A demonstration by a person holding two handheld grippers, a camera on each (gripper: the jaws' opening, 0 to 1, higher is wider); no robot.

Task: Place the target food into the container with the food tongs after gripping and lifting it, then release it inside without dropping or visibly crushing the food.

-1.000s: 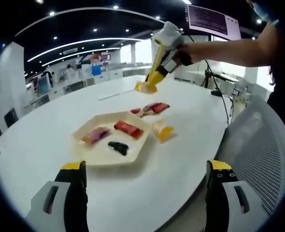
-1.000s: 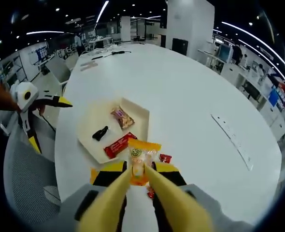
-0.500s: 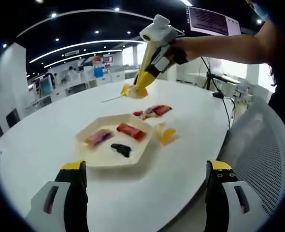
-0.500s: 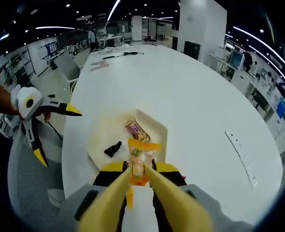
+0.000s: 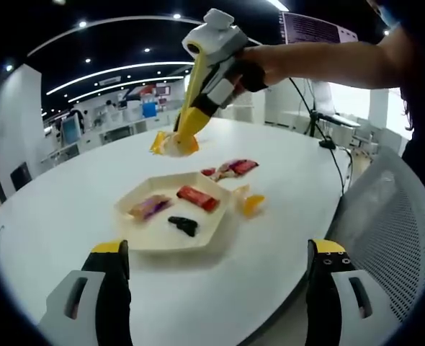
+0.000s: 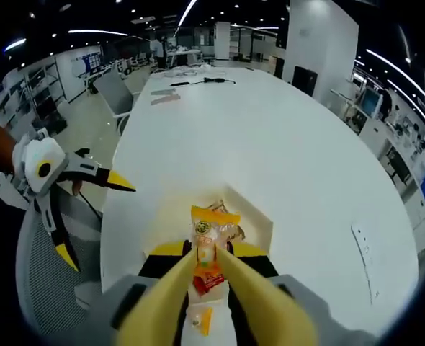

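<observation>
My right gripper has long yellow tong jaws shut on an orange snack packet, held in the air above the cream hexagonal tray. In the left gripper view the same right gripper, in a person's hand, hangs over the far side of the tray with the packet at its tips. In the tray lie a purple-orange packet, a red packet and a small black item. My left gripper stands open near the table's edge, holding nothing.
Loose red packets and a yellow packet lie on the white round table right of the tray. A grey mesh chair stands at the table's edge. A power strip lies on the table top.
The right gripper has carried the orange packet from above the loose snacks to above the tray. The left gripper has stayed open and still.
</observation>
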